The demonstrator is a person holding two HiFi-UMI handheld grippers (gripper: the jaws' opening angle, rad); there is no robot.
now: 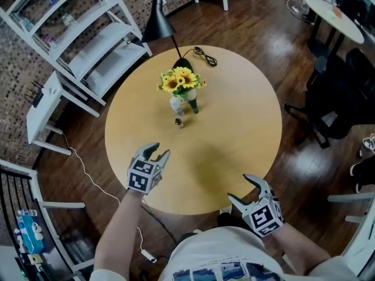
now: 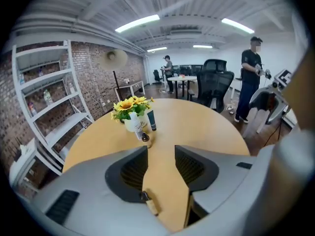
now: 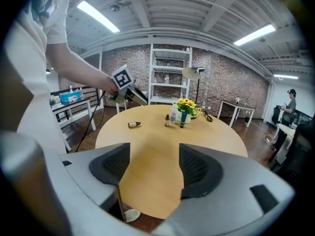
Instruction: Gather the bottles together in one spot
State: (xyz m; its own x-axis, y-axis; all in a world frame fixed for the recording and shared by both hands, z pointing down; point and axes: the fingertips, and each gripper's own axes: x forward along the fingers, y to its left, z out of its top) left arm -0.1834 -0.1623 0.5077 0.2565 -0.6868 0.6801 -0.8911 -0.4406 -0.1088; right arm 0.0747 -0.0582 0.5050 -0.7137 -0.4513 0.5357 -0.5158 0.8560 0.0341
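Three bottles stand by a vase of sunflowers on the round wooden table: a white one, a dark teal one and a small brown one. Another small amber bottle lies on its side on the table, apart from them. My left gripper hovers above that lying bottle, open, with nothing between its jaws. The bottle is hidden under it in the head view. My right gripper is open and empty over the table's near edge.
A black floor lamp and its cable reach onto the table's far side. A white shelf unit stands at the back left, black office chairs at the right. A person stands beyond the table.
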